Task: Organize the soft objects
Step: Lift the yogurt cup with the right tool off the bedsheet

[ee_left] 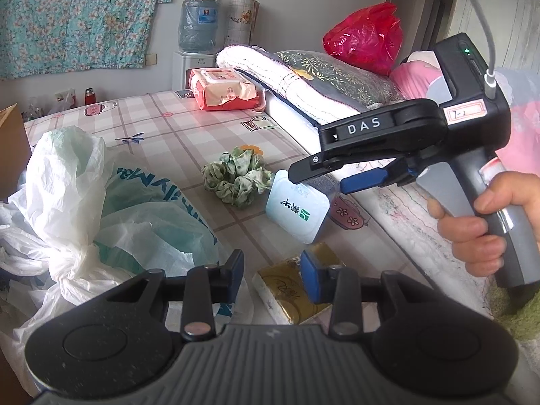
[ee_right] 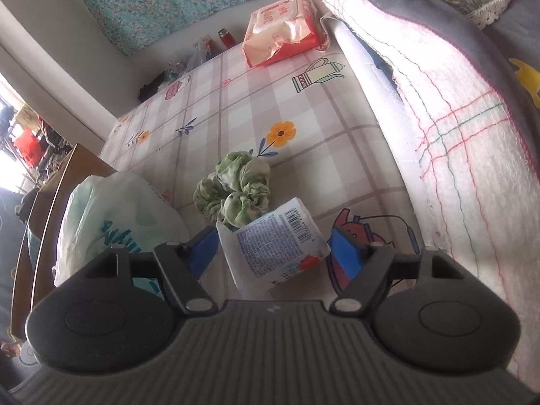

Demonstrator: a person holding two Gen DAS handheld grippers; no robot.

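Right tool straddling the tissue pack on the table

Right tool stands apart around the tissue pack, pads not pressing; scrunchie touches it at 11 o'clock. Left tool is part-open, empty, over a gold pack. The tissue pack looks light, squashy, slick-wrapped: best pinched across its middle.

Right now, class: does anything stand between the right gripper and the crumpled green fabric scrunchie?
Yes. A pale blue tissue packet sits between the right gripper's open fingers, directly before the scrunchie, seemingly touching it.
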